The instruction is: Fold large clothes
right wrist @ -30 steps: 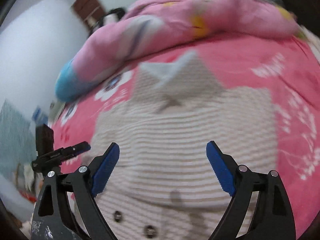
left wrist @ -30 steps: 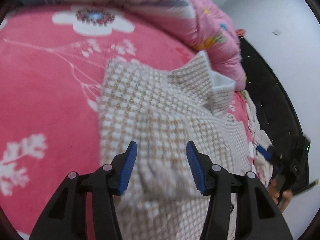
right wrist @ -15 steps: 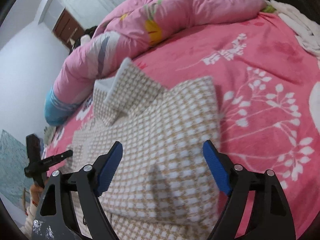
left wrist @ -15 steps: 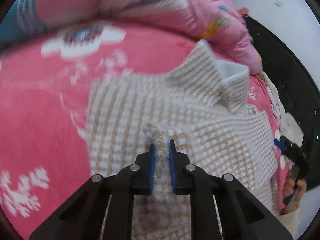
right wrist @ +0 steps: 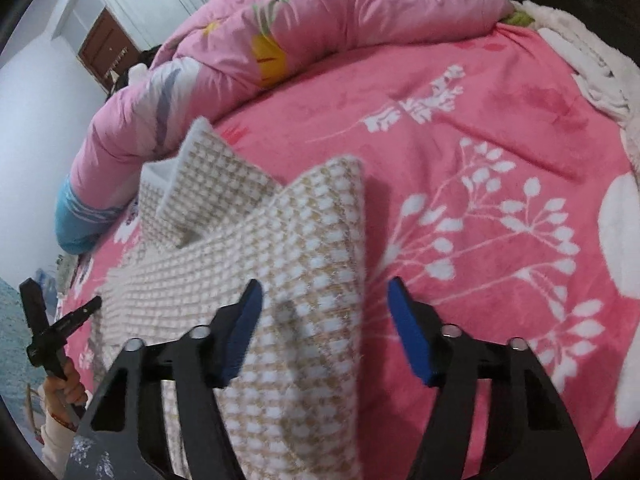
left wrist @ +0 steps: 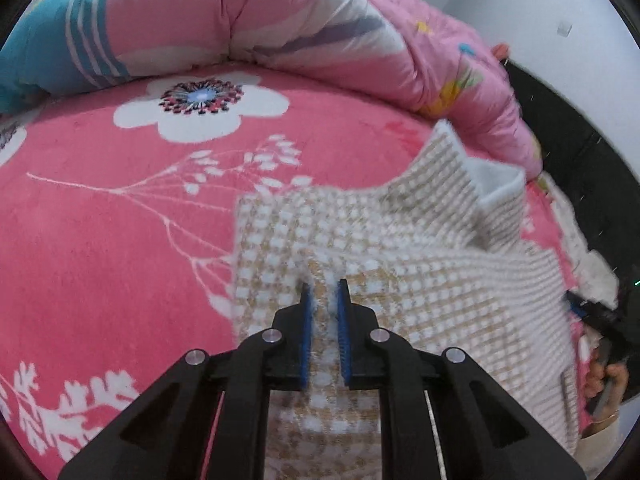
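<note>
A beige-and-white checked fleece garment (left wrist: pixel 400 248) lies on the pink flowered bed cover, its collar (left wrist: pixel 472 184) standing up at the far end. My left gripper (left wrist: pixel 323 292) is shut on a pinched ridge of this fabric near the garment's left edge. In the right wrist view the same garment (right wrist: pixel 256 248) spreads to the left, and its right-hand edge (right wrist: pixel 344 240) runs between the blue pads. My right gripper (right wrist: pixel 324 300) has its jaws closing around that edge, with the pads still apart from the cloth.
A rolled pink quilt (left wrist: pixel 280 28) with a blue striped end lies along the far side of the bed (right wrist: pixel 500 152). White fluffy cloth (right wrist: pixel 592 64) is heaped at the bed's right edge. A dark headboard (left wrist: pixel 572 152) stands beyond it. A hand holds the other gripper's handle (right wrist: pixel 48 344).
My left gripper closed on a fold of the checked garment and lifted it a little. My right gripper swung to the garment's right edge, sank toward it, and its jaws narrowed.
</note>
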Tool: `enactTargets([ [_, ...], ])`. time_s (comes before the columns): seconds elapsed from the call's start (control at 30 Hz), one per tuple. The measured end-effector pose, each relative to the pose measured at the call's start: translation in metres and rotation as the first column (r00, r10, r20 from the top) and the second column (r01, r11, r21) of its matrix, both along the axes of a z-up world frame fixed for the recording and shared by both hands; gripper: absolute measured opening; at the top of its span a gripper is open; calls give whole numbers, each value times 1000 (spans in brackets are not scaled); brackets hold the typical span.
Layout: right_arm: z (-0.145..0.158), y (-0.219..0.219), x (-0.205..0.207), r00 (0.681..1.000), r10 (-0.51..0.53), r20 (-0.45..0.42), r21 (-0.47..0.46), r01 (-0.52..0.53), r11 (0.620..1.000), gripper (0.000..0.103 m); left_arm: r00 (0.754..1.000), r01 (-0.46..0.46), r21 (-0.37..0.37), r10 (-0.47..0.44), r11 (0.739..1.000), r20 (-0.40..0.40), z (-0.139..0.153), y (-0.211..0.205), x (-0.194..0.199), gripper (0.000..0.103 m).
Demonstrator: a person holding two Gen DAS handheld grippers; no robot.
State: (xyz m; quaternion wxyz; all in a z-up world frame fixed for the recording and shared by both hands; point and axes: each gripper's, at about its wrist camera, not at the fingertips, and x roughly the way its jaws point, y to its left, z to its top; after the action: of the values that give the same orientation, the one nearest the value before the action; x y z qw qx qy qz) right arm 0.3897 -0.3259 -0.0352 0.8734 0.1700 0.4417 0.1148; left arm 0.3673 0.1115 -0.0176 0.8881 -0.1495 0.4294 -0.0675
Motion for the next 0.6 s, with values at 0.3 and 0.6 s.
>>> enactTargets([
  [0.3, 2, 12, -3, 999, -1, 39, -201, 9, 980, 57, 1000, -16, 113, 18, 993, -19, -11, -4, 5, 19],
  [0.6, 23, 66, -36, 968, 233, 90, -234, -207, 950, 57, 987, 88, 126, -103, 988, 121, 35, -30, -30, 21],
])
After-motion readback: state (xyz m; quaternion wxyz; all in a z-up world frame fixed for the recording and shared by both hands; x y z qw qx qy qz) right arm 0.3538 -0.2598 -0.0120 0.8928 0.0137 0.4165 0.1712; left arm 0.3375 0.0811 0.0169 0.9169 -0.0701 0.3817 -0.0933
